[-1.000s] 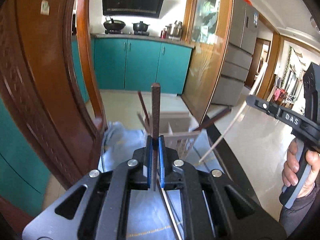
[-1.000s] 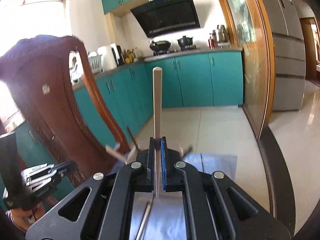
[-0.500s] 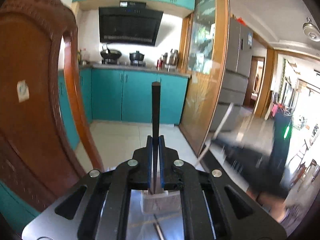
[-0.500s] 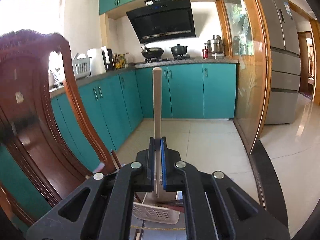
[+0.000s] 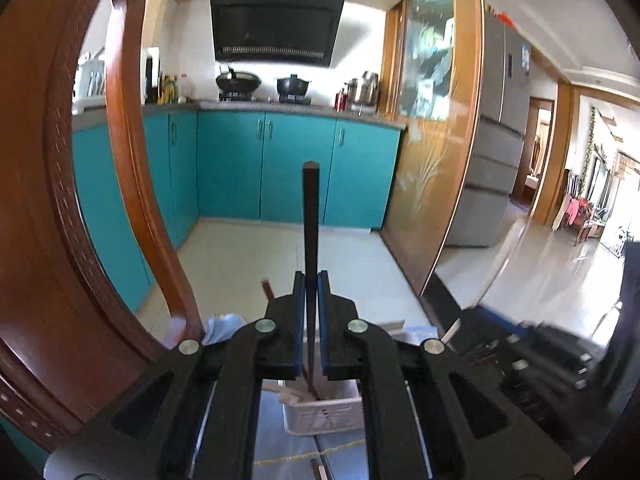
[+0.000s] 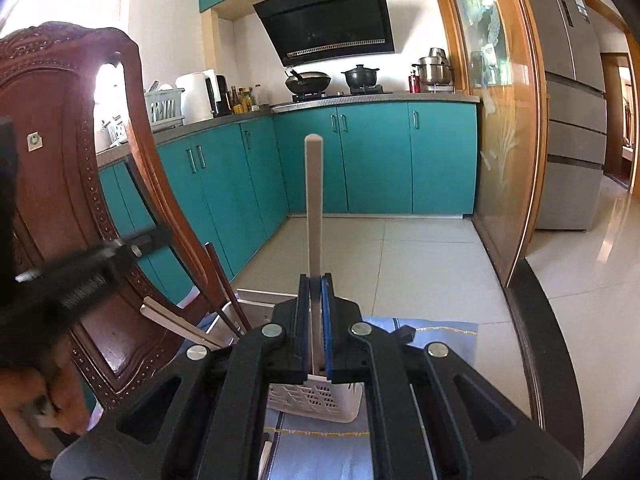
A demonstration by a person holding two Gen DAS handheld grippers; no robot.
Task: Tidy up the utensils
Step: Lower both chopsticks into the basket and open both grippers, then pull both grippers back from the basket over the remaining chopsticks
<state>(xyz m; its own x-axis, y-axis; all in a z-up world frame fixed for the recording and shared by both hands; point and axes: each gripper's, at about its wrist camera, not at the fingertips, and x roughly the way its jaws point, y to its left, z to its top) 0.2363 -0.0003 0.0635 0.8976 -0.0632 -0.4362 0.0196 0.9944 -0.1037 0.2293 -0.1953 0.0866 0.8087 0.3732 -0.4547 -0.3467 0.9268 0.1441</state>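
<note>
Left gripper point(image 5: 311, 312) closed on a dark chopstick point(image 5: 310, 220), held upright between the blue pads point(image 5: 299, 320), jaws pinched against both of its sides. Lower tip of that stick reaching down into the white perforated holder point(image 5: 324, 412), seen directly under the jaws in the left wrist view. More sticks already standing inside the holder, pale and dark ones mixed; exact count not readable.

Right gripper point(image 6: 315, 320) likewise clamped on a pale wooden chopstick point(image 6: 314, 216), vertical, rounded top end pointing up against the teal cabinets point(image 6: 372, 160). Its bottom end lost between the jaws just above the white holder point(image 6: 316, 400); whether touching the holder's inside could not be told.

Two dark brown chopsticks point(image 6: 224, 288) leaning out of the holder's left corner, tilted toward the carved wooden chair point(image 6: 60, 184). A pair of pale sticks point(image 6: 176, 324) angled out lower, beside them.

Holder resting on a light blue cloth point(image 6: 436, 336) spread over the bench, whose dark rim point(image 6: 548, 344) curved along the right.

Left gripper body point(image 6: 76, 276) blurred at the left edge of the right wrist view, with the person's hand point(image 6: 40, 404) wrapped round its handle below.
</note>
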